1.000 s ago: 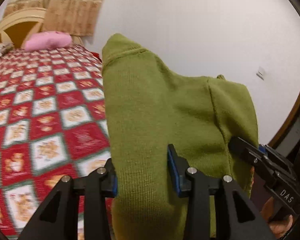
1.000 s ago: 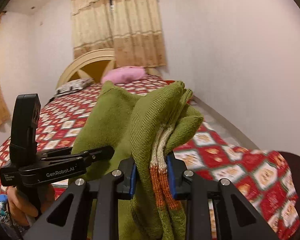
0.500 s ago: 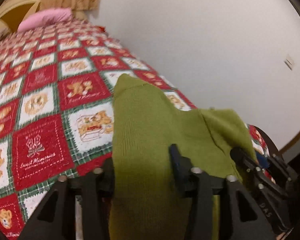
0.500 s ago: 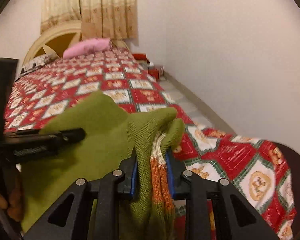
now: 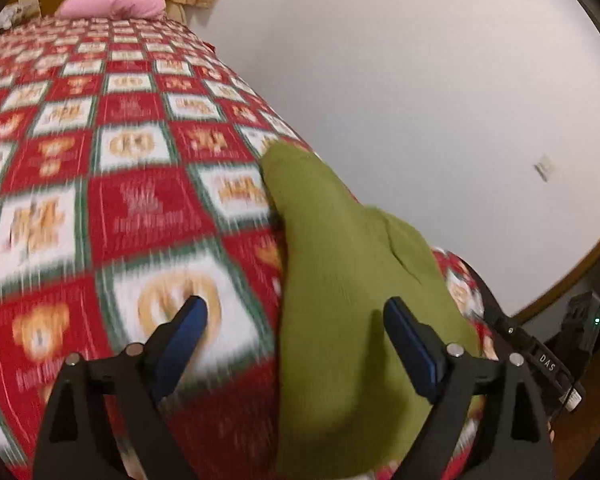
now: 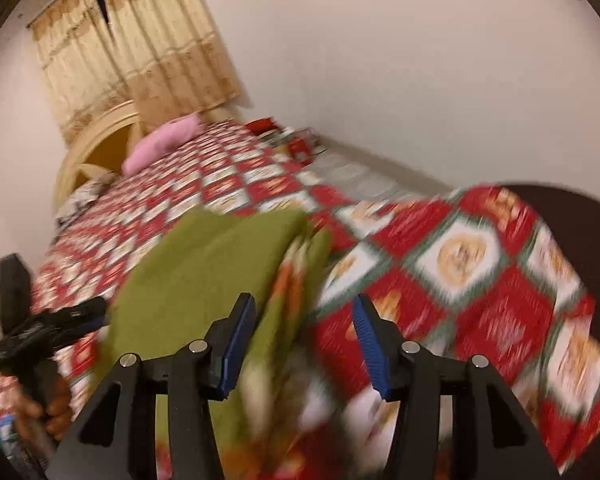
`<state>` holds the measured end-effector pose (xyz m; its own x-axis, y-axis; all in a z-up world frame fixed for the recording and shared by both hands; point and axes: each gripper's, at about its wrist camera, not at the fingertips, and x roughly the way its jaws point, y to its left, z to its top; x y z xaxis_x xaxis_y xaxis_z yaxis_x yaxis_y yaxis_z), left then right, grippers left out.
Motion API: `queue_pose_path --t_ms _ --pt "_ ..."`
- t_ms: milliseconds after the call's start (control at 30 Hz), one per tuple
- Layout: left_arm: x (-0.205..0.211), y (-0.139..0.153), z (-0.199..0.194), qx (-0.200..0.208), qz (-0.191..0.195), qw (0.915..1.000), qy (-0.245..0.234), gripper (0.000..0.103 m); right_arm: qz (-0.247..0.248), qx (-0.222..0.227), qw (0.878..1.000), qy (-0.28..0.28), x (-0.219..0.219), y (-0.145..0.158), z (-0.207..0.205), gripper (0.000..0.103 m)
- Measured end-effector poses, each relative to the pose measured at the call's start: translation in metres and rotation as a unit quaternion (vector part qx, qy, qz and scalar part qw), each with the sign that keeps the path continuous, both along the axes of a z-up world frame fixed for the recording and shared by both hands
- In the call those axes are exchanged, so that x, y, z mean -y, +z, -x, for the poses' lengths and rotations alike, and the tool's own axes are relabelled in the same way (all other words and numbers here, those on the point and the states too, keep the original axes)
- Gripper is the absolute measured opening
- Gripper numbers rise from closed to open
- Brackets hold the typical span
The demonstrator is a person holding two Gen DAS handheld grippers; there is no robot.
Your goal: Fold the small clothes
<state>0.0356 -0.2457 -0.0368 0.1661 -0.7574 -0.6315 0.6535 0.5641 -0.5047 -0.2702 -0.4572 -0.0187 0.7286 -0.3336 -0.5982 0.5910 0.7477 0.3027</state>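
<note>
With both sets of jaws standing apart and nothing between them, the green knit sweater [image 5: 340, 300] lies folded on the red-and-white patchwork bedspread [image 5: 139, 208], near the foot corner and far from the pink pillow [image 5: 115, 4] at the head. The left gripper [image 5: 295, 332] hangs just above the sweater's near left edge, one blue pad over the bedspread and the other over the knit. The right gripper [image 6: 304, 340] sits over the sweater's right edge, where an orange-and-cream striped band [image 6: 287, 280] shows, though blur makes that edge hard to trace.

By my judgement the step in hand is the release that ends a fold, with the garment laid down as a compact bundle. The next move probably calls for drawing both grippers clear without snagging the loose knit, then either pressing the bundle flat or reaching for another garment; none is visible.

Writing: "DAS" in white on the right gripper's body, seen in the left wrist view. Lettering on the bedspread squares is too smeared to read.
</note>
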Motion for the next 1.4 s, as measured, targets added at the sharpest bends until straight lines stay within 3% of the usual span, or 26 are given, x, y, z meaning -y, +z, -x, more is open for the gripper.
queue_pose_path --t_ms 67,133,267,400,433,500,600,667,733,900,1033,1167,1300,1400 --pt "-0.007 -0.003 0.012 -0.006 0.006 0.9999 -0.009 0.092 -0.012 0.011 1.000 0.022 -0.019 -0.002 0.009 0.055" --pt "-0.008 -0.002 0.023 -0.004 0.018 0.9995 -0.024 0.092 -0.020 0.020 0.999 0.040 -0.029 -0.005 0.008 0.066" --pt "0.000 -0.002 0.052 0.027 -0.012 0.9985 -0.047 0.092 -0.012 -0.028 0.998 0.060 -0.044 -0.022 -0.015 0.067" --pt "0.002 -0.020 0.056 0.021 -0.037 0.9987 -0.028 0.089 -0.021 -0.059 0.997 0.049 -0.048 -0.042 -0.024 0.067" --pt "0.000 -0.019 0.060 0.032 -0.036 0.9985 -0.025 0.088 -0.028 -0.060 0.996 0.051 -0.049 -0.045 -0.025 0.064" --pt "0.003 -0.017 0.071 0.060 -0.054 0.9964 -0.025 0.076 -0.036 -0.054 0.996 0.066 -0.052 -0.045 -0.027 0.043" --pt "0.008 -0.014 0.085 0.082 -0.069 0.9936 -0.036 0.062 -0.026 -0.069 0.995 0.072 -0.061 -0.044 -0.034 0.031" --pt "0.005 -0.008 0.084 0.060 -0.060 0.9958 -0.035 0.052 -0.061 -0.054 0.994 0.077 -0.054 -0.041 -0.033 0.025" --pt "0.001 -0.001 0.075 0.021 -0.037 0.9986 -0.031 0.044 -0.115 -0.011 0.990 0.085 -0.042 -0.033 -0.025 0.023" --pt "-0.002 0.014 0.077 0.022 -0.037 0.9986 -0.030 0.044 -0.176 0.024 0.980 0.091 -0.028 -0.032 -0.015 0.023" --pt "-0.001 -0.003 0.080 0.030 -0.068 0.9968 -0.031 0.044 -0.150 -0.017 0.985 0.085 -0.036 -0.048 -0.015 0.022" --pt "-0.002 -0.008 0.082 0.062 -0.086 0.9940 -0.029 0.050 -0.134 -0.017 0.987 0.082 -0.035 -0.055 -0.012 0.024" --pt "-0.012 -0.007 0.080 0.056 -0.090 0.9942 -0.018 0.059 -0.133 -0.017 0.988 0.077 -0.038 -0.057 -0.007 0.031" --pt "-0.022 -0.002 0.082 0.064 -0.093 0.9936 -0.008 0.060 -0.114 -0.028 0.990 0.074 -0.049 -0.050 0.005 0.034"
